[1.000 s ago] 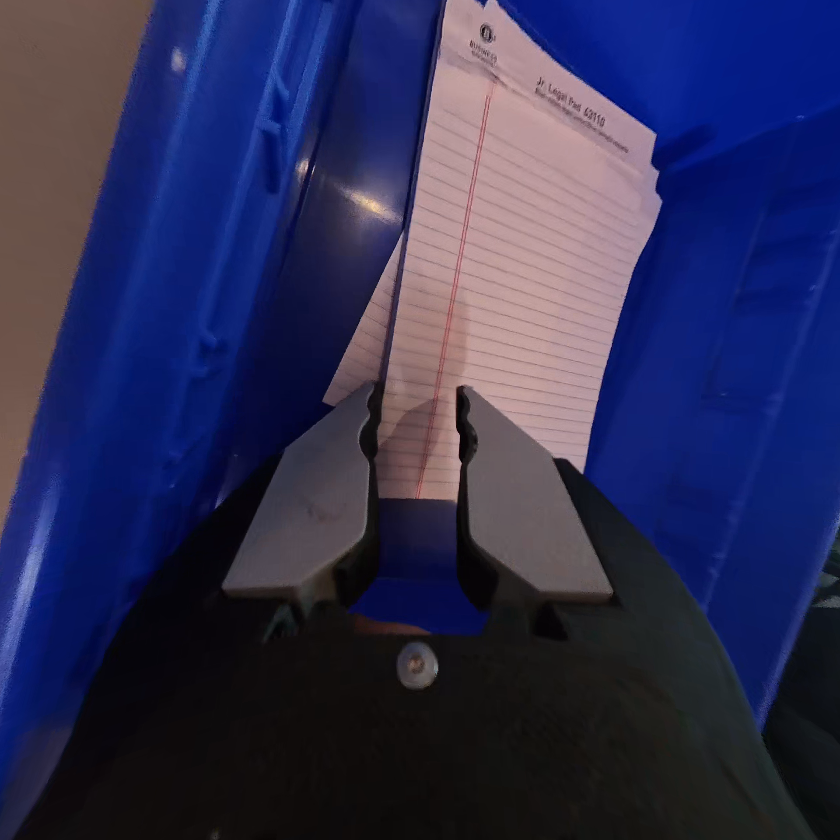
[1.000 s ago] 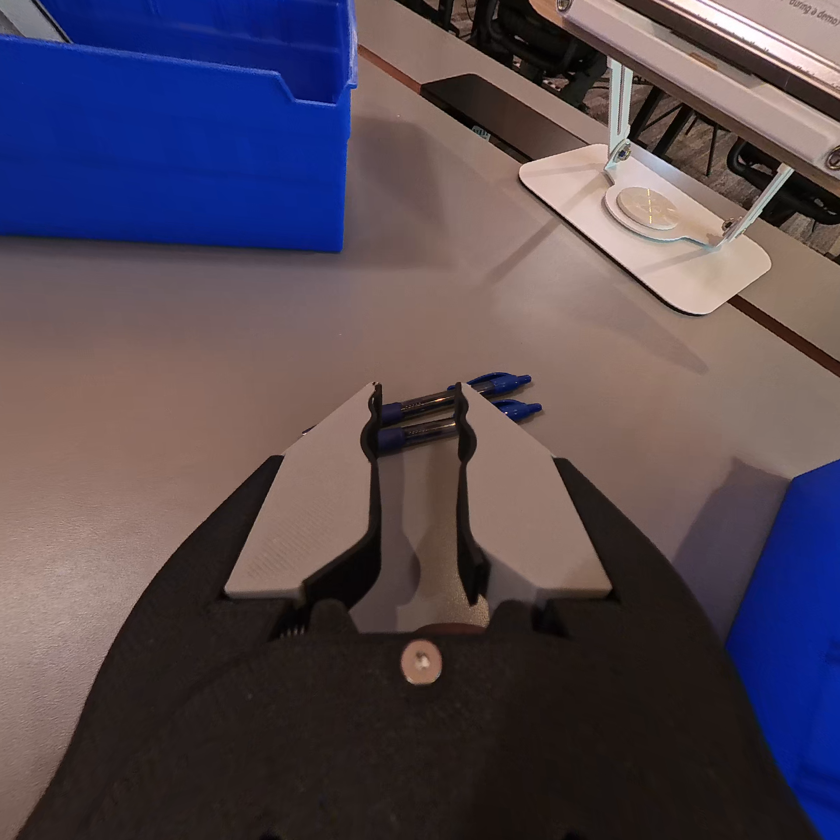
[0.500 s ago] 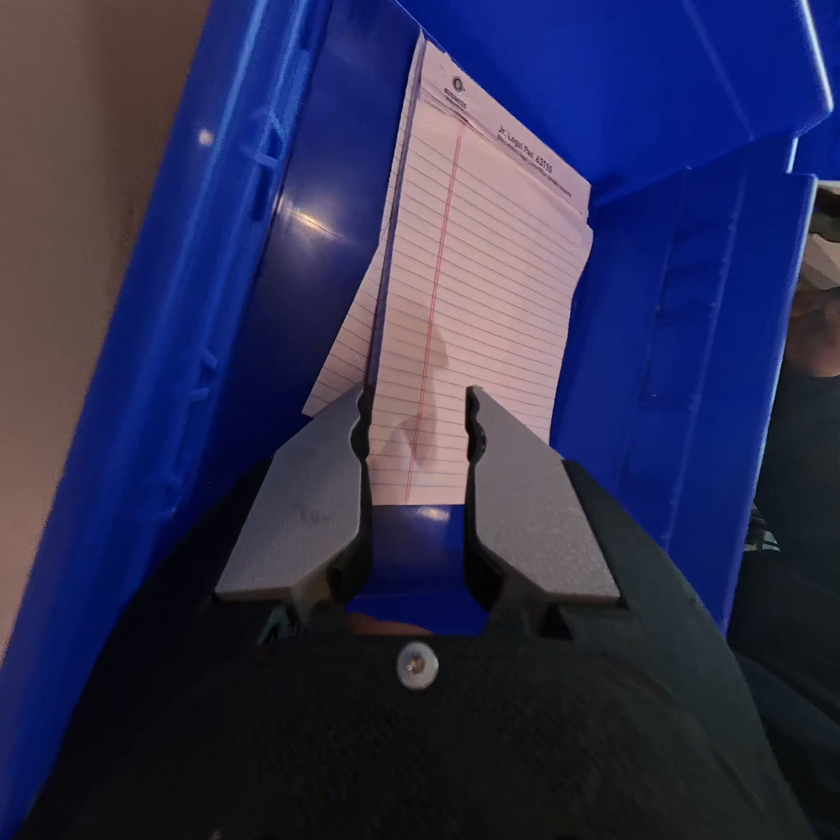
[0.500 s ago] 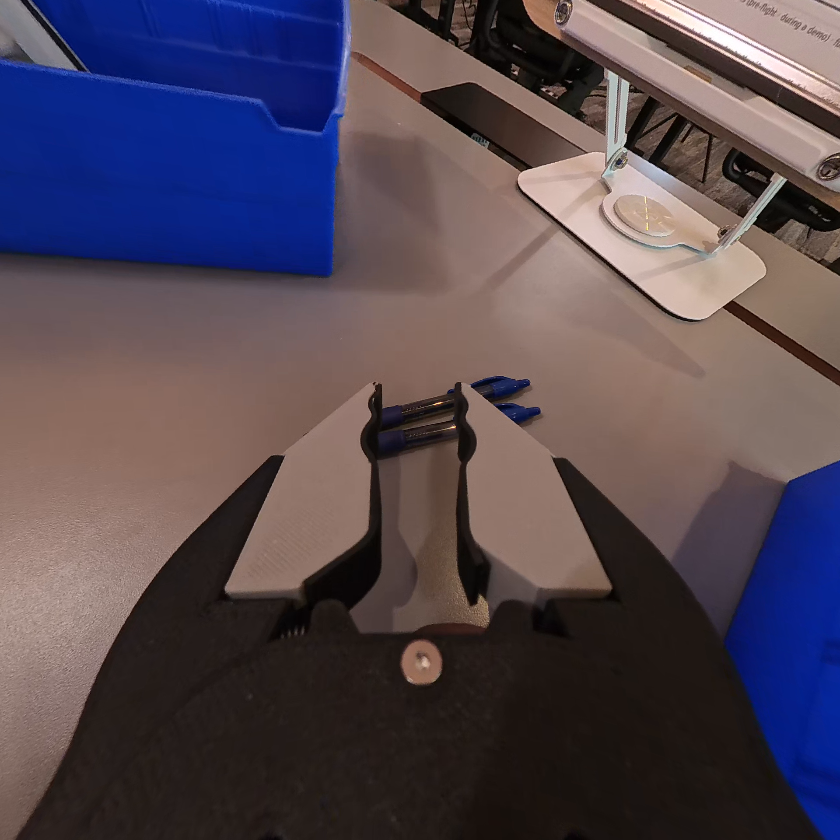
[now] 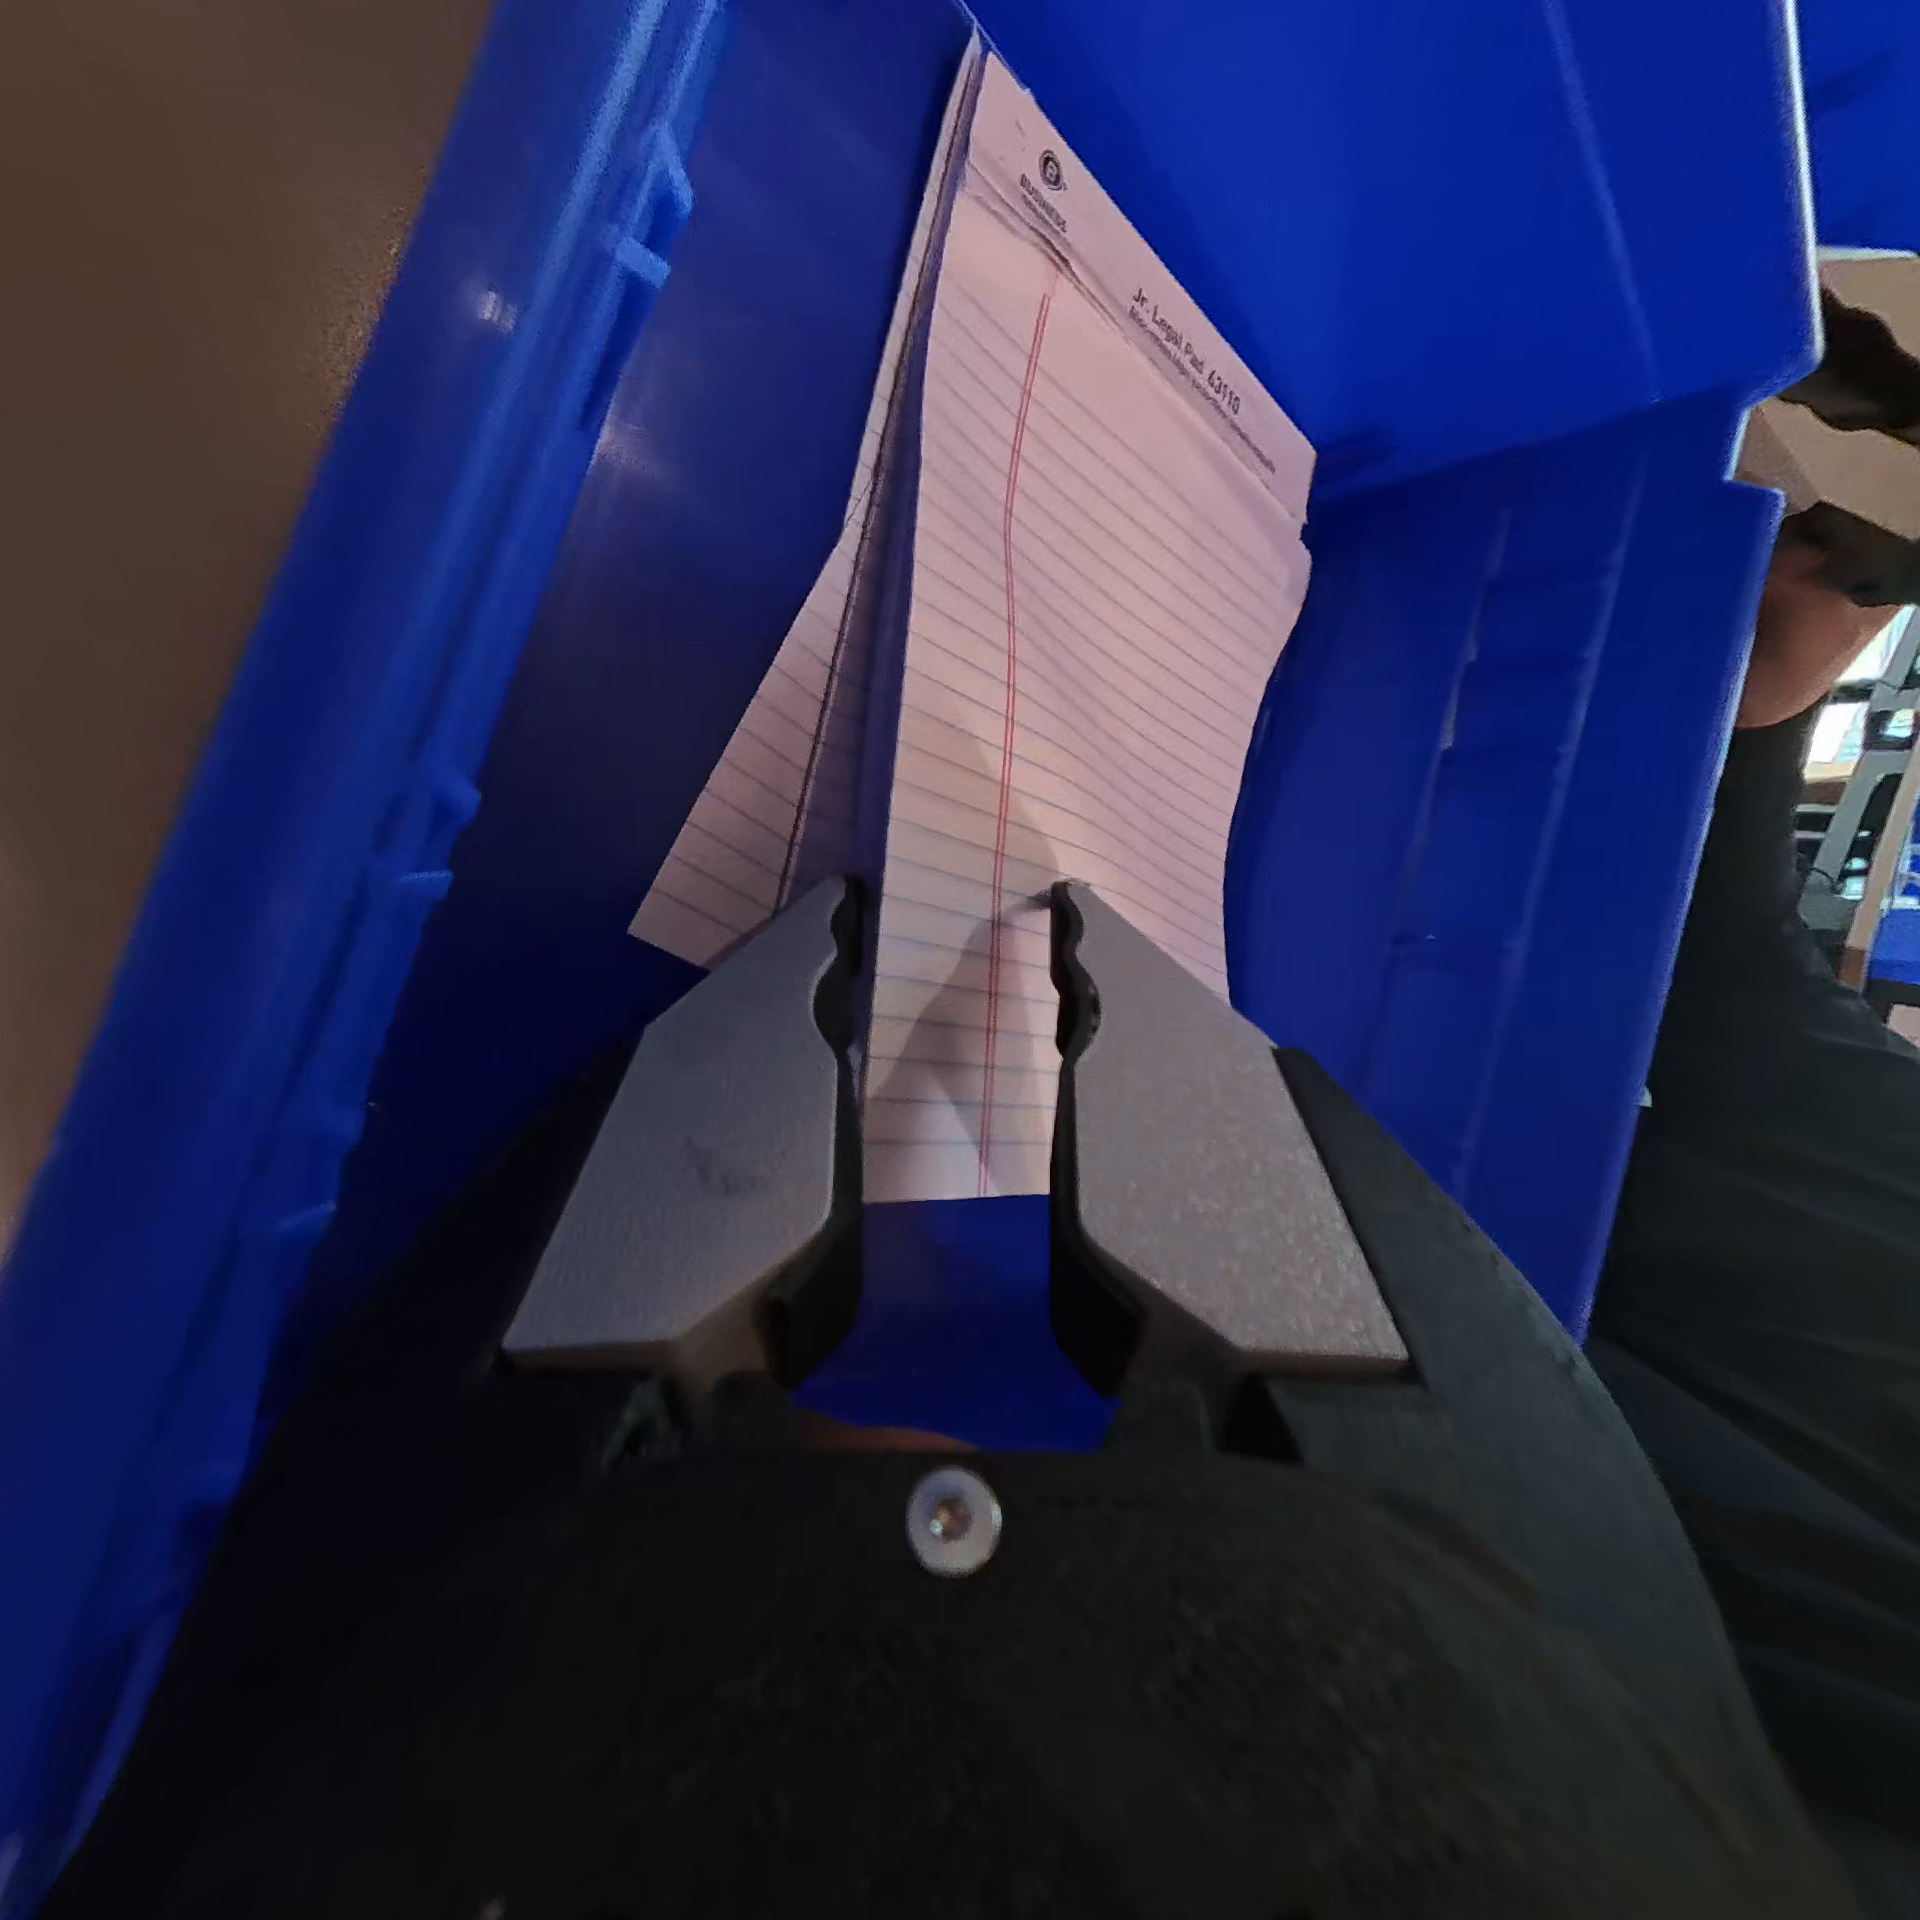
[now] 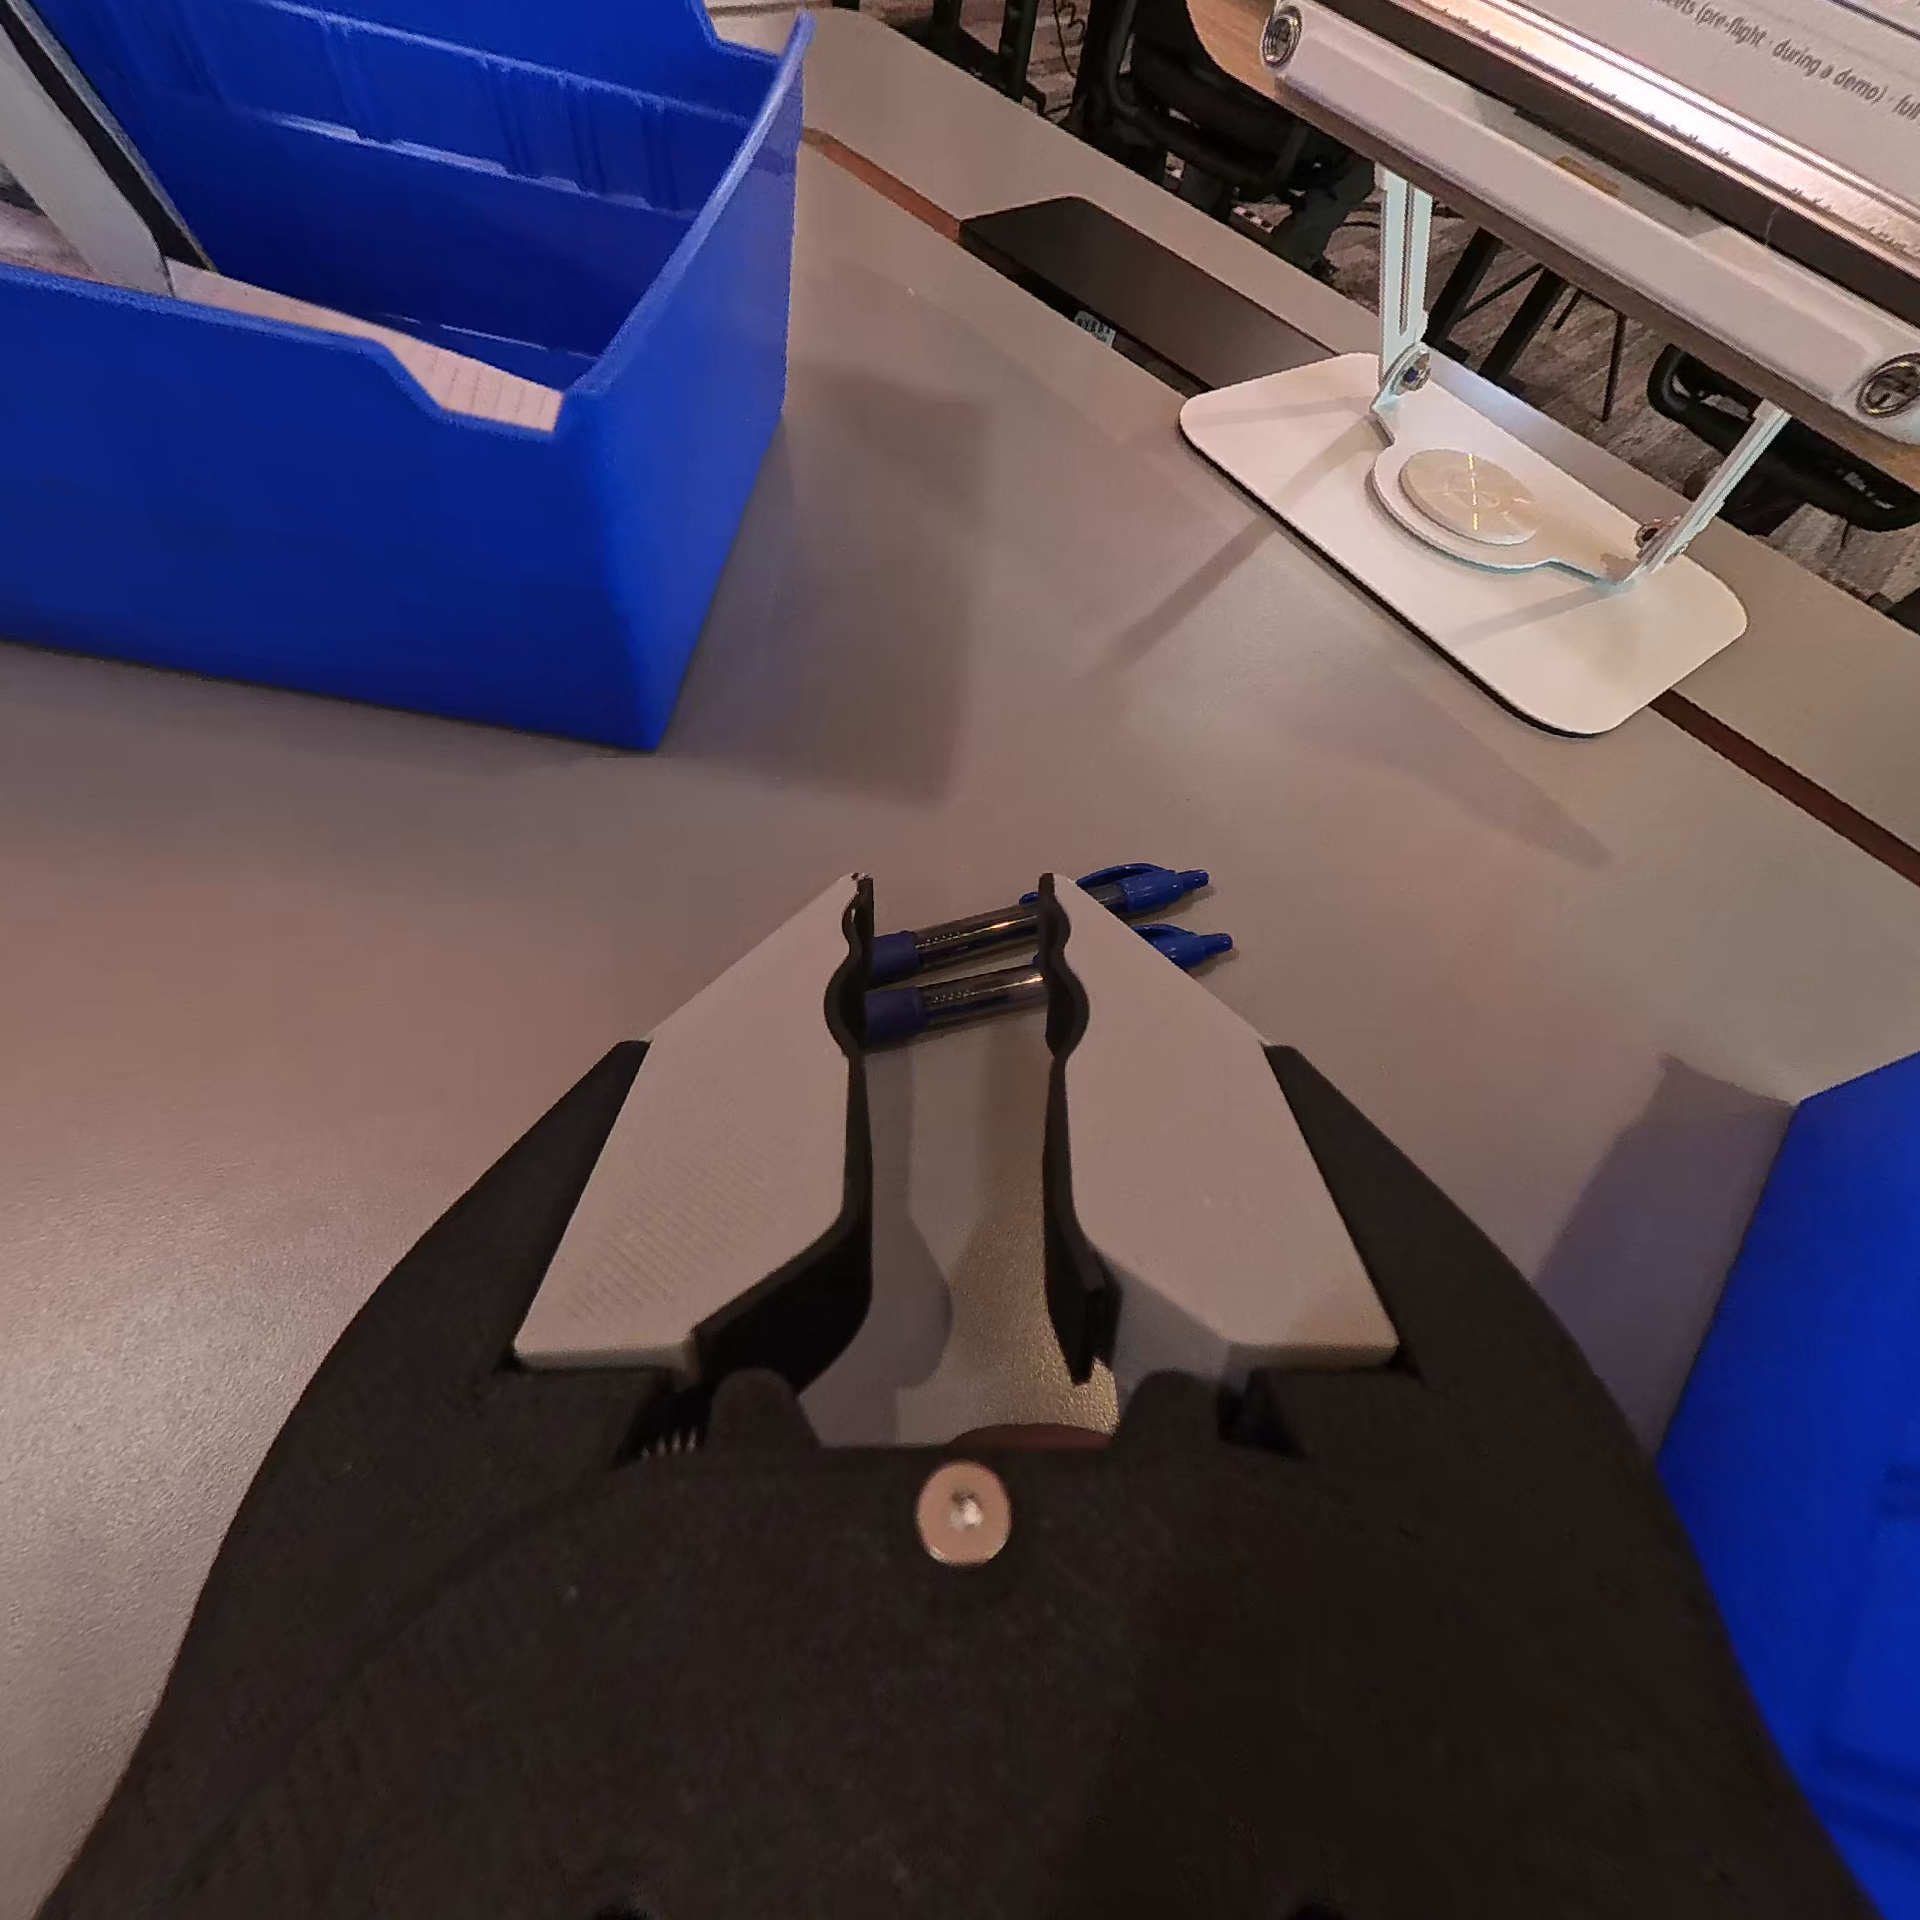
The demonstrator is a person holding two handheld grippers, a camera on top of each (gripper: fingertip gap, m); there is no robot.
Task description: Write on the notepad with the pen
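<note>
Fetch step: left gripper [image 5: 951,914], fingers apart, straddles notepad [image 5: 1081,644] in blue bin [image 5: 436,727]. Right gripper [image 6: 951,914], fingers apart w/ nothing held, hovers over two pens [image 6: 961,966] on counter [image 6: 312,987]; next, likely close on one.

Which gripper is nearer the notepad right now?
Left. The left gripper is inside the blue bin, jaws open over the notepad's lower edge. The right gripper is out over the table, jaws open above two pens.

grey table [image 6: 312,987] in right wrist view | two blue pens [image 6: 966,966] lying side by side mid-table | blue bin [image 6: 364,540] standing far left | white stand base [image 6: 1455,561] far right | second blue bin [image 6: 1808,1403] at near-right edge
</note>
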